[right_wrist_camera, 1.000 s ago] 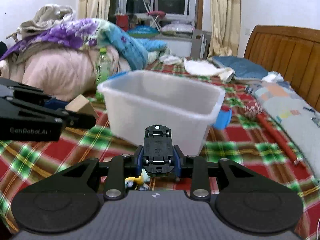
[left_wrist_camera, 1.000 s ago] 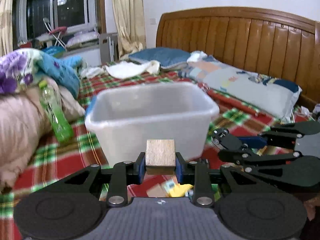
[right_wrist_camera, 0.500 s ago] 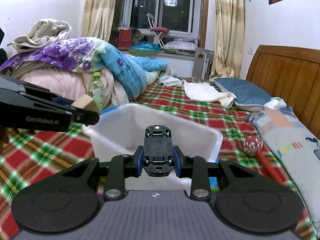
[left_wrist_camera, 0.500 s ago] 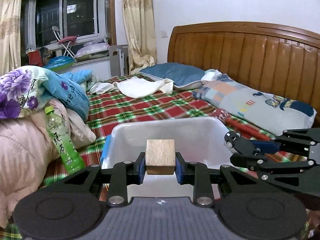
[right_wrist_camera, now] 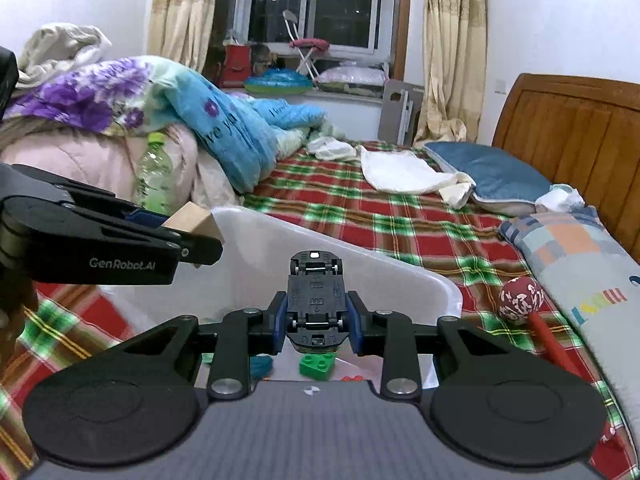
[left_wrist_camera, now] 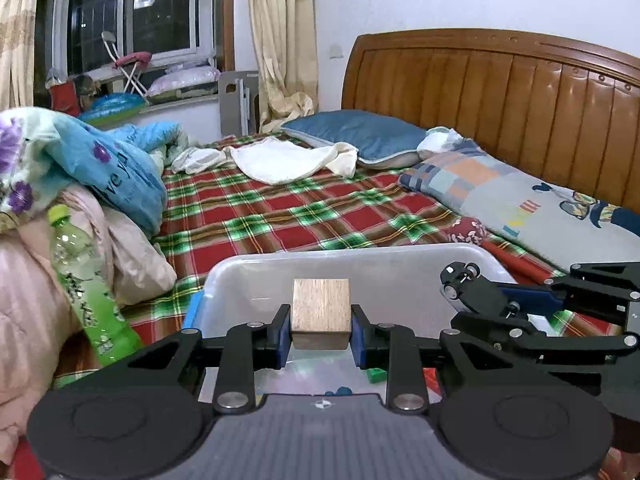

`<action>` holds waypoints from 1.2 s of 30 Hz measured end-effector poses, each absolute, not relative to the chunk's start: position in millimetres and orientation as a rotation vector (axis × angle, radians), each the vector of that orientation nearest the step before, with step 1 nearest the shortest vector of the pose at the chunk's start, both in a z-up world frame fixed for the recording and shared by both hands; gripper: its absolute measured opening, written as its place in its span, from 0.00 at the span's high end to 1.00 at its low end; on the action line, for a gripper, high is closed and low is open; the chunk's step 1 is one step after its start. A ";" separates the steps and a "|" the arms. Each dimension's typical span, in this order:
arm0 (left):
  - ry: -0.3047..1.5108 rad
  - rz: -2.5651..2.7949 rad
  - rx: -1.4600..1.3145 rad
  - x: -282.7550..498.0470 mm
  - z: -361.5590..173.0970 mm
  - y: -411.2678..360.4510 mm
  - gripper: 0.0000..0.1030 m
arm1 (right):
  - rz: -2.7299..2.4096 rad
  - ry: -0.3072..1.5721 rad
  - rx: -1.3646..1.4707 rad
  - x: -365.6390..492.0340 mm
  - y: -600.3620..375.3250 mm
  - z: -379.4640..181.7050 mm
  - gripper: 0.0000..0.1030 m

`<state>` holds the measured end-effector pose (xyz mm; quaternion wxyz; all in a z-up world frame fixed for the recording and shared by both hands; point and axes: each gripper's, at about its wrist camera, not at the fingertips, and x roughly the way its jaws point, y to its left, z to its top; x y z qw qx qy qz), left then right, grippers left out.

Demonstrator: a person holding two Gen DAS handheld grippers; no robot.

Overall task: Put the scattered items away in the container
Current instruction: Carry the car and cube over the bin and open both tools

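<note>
Wooden cube (left_wrist_camera: 320, 313) sits clamped in your left tongs (left_wrist_camera: 319, 334), upturned black toy car (right_wrist_camera: 317, 300) in your right tongs (right_wrist_camera: 316, 322), both above the translucent white plastic bin (left_wrist_camera: 400, 268).

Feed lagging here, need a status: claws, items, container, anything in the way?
Left claw shut on square wooden block. Right claw shut on upside-down black toy car. Both over translucent white plastic bin; nothing blocking.
</note>
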<state>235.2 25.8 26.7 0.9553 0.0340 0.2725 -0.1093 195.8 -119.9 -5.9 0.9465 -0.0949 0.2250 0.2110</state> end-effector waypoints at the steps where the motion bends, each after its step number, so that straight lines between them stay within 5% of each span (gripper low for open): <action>1: 0.558 -0.222 0.066 239.1 23.6 25.4 0.68 | 0.426 0.465 -0.195 199.5 -120.4 -7.7 0.68; 10: 0.589 -0.214 0.070 250.5 4.8 29.4 0.66 | 0.415 0.544 -0.175 224.8 -123.9 -29.3 0.67; 14: 0.566 -0.200 0.070 242.8 8.2 30.3 0.31 | 0.419 0.563 -0.149 223.7 -125.1 -32.1 0.50; 23: 0.529 -0.189 0.076 192.4 23.4 37.7 0.31 | 0.416 0.544 -0.156 195.4 -126.1 -16.2 0.47; 29: 0.520 -0.184 0.071 141.7 22.9 42.0 0.31 | 0.414 0.519 -0.172 158.7 -127.3 -8.0 0.38; 31: 0.523 -0.165 0.091 125.7 16.9 42.0 0.31 | 0.422 0.524 -0.157 146.1 -129.6 -8.4 0.27; 36: 0.576 -0.181 0.080 88.6 -3.7 42.0 0.31 | 0.422 0.523 -0.159 115.1 -132.6 -16.2 0.25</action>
